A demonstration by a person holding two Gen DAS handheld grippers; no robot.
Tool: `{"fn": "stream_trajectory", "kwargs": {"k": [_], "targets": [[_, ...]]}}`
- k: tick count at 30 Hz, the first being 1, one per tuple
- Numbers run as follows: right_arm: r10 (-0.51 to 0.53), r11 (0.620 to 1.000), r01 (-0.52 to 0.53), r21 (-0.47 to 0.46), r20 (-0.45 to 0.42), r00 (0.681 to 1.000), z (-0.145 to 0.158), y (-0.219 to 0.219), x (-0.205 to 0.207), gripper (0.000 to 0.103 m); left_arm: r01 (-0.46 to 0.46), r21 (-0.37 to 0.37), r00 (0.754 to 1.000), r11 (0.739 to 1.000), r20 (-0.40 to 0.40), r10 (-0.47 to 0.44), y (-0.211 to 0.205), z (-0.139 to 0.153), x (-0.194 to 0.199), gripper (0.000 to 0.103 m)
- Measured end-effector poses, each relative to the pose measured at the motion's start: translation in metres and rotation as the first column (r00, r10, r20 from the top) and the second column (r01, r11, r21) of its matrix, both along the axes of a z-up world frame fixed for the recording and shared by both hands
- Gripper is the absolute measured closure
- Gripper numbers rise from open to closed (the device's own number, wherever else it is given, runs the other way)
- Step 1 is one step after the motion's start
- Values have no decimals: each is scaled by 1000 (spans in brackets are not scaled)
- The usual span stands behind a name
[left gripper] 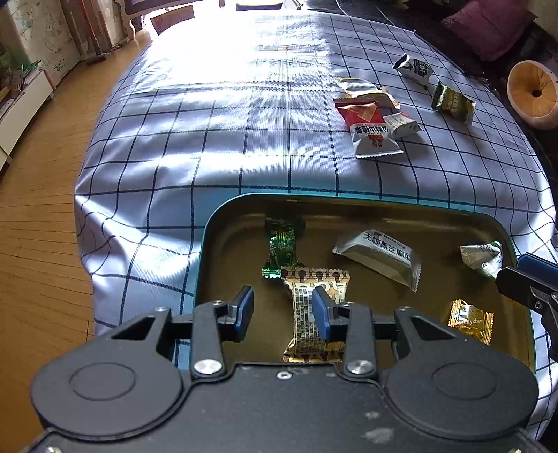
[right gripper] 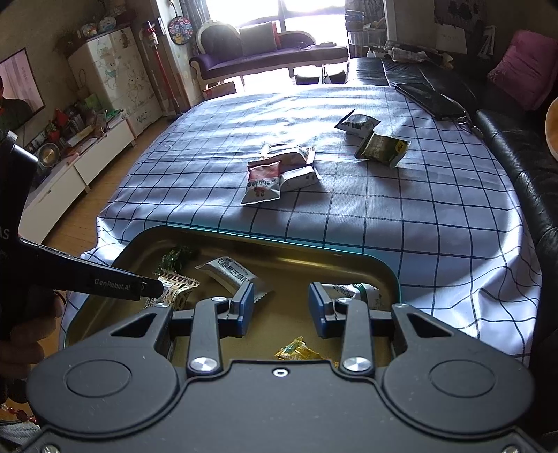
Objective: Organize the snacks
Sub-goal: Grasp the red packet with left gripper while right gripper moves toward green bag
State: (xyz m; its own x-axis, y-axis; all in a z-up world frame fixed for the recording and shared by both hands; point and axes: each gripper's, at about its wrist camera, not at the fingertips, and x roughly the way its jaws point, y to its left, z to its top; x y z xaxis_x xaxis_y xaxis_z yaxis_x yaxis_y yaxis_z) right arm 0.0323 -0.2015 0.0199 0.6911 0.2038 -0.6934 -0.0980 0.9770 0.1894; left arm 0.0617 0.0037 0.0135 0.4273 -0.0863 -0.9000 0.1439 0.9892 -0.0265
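A tray (left gripper: 209, 244) sits at the near edge of the surface (left gripper: 209, 139), holding five snacks; five more snacks (left gripper: 375, 125) lie behind it, to the right.

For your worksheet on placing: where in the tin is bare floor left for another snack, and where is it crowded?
Bare floor lies at the tin's far wall, and between the white sesame pack and the gold candy. The near-left is crowded: the green candy touches the patterned bar.

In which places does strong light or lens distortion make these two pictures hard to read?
Left wrist view: sunlight burns out the far tablecloth, erasing its grid there; the fisheye bends the tin rim. Right wrist view: the window is pure white glare, the black sofa falls into dark shadow, and the grid curves toward the edges.
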Motion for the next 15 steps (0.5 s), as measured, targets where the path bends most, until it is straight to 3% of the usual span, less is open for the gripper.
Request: {"fn": "stream_trajectory", "kwargs": {"k": [15], "targets": [[-98,995,97,29,39,994,5,-25,42,58,14,42,992,999,122,-19,-24,25,56,66]]}}
